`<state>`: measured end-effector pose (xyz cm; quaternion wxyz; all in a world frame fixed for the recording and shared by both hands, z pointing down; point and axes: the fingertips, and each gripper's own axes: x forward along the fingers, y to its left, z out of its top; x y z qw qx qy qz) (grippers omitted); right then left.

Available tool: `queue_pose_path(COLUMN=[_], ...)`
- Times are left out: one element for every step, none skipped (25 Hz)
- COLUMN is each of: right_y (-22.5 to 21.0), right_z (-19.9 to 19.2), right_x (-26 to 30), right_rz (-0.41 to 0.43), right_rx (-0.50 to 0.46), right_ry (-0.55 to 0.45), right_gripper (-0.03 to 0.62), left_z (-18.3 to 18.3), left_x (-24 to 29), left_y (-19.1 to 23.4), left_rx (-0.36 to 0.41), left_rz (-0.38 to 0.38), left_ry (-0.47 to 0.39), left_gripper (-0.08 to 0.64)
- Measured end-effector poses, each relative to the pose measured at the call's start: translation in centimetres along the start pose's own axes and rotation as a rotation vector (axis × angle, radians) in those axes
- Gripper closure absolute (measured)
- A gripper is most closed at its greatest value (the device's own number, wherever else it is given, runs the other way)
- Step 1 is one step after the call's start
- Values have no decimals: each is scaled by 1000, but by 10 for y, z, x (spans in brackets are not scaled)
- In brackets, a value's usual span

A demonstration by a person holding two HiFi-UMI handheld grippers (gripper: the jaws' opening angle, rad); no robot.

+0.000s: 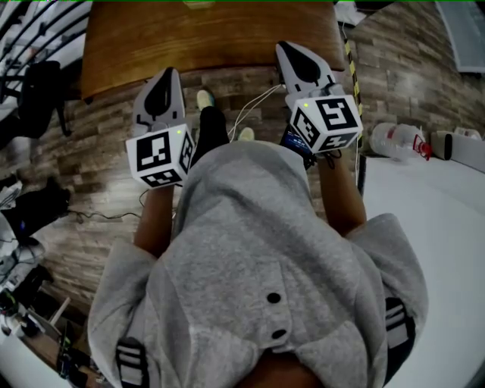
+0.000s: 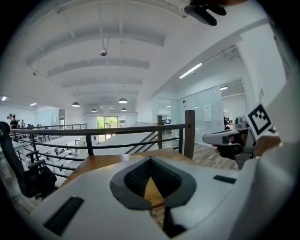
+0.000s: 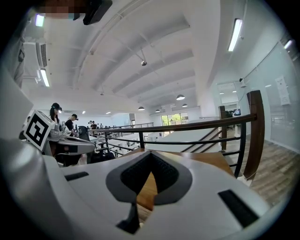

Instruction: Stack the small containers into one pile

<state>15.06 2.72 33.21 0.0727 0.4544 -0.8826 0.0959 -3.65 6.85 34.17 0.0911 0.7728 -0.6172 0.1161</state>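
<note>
On the brown wooden table (image 1: 204, 45), at its far edge in the head view, sits 1 small pale object (image 1: 198, 4). It shows again in the left gripper view as a low whitish lump on the tabletop. It is too small to say whether it is 1 of the containers, or what is in it. It is well apart from both tools.

Off to the right, 2 clear plastic bottles (image 1: 398, 140) rest at the edge of a smooth white surface (image 1: 432, 204), 1 of them with a red cap. I can't make out their contents.

The left gripper (image 1: 172, 70) has its jaws brought together, tips touching, with nothing between them. Only a spade-shaped gap is left, lined with dark ribbed padding, and the wood shows through it. The right gripper (image 1: 281, 45) looks the same: narrow, tips met, empty. Both have glossy white shells that taper to a point, and both are held over the floor just short of the table's near edge. Each carries a cube with black-and-white square markers (image 1: 161, 158).

The person wears a soft grey hooded top (image 1: 258, 258) with 2 dark buttons. The floor (image 1: 98, 151) is laid in staggered wood-grain planks. Beyond the table runs a dark metal railing (image 2: 117, 130) with a thick wooden post (image 2: 189, 133).
</note>
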Motion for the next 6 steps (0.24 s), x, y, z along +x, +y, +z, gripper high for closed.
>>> queue_pose_path(right_y=[2,3,4,5,5,5], right_z=[1,1,1,1,0,-1], right_x=[0,0,-1,-2,-3,-4], right_rz=[3,5,7,8,8,8], right_rx=[-1,-3,-5,-7,-9,-12], right_ry=[-2,-3,-4,-3,-1,1], right_gripper=[577,577,577,577,577,577], left_z=[0,1,1,1,1,1], left_x=[-1,-2,-3,-4,-4,-5], left_y=[1,1,1,0,-1,-2], left_rx=[2,3,4,4,4,5], left_rz=[1,1,1,1,1,1], left_ry=[-1,-2,-2,-3,-3,-3], left_gripper=[548,546,548,546,546,548])
